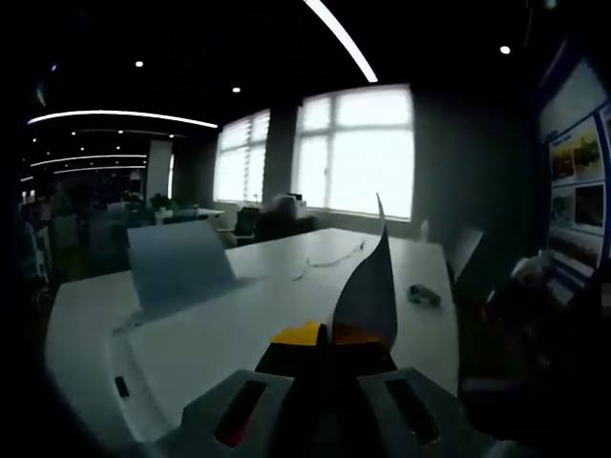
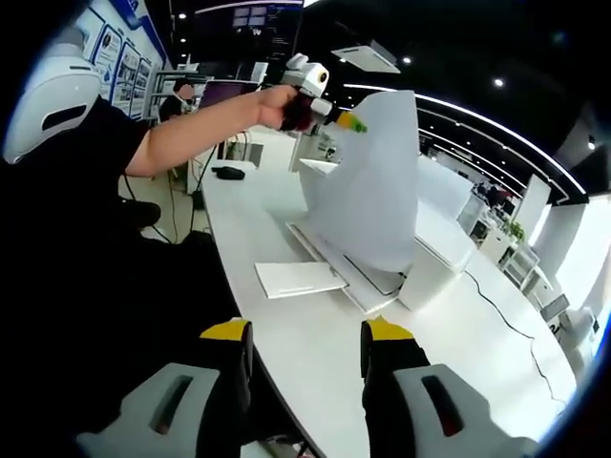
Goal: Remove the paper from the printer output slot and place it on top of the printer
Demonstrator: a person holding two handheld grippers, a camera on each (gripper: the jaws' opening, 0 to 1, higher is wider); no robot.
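The left gripper (image 2: 346,121), jaws clenched on the paper's (image 2: 368,181) top edge, holds the sheet hanging above the printer (image 2: 434,250) on the table (image 2: 315,343), while the right gripper (image 2: 307,345), jaws released, waits nearby.

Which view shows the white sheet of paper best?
The right gripper view: the white sheet of paper hangs in full from the left gripper above the white printer. The left gripper view shows it edge-on, dark, curling.
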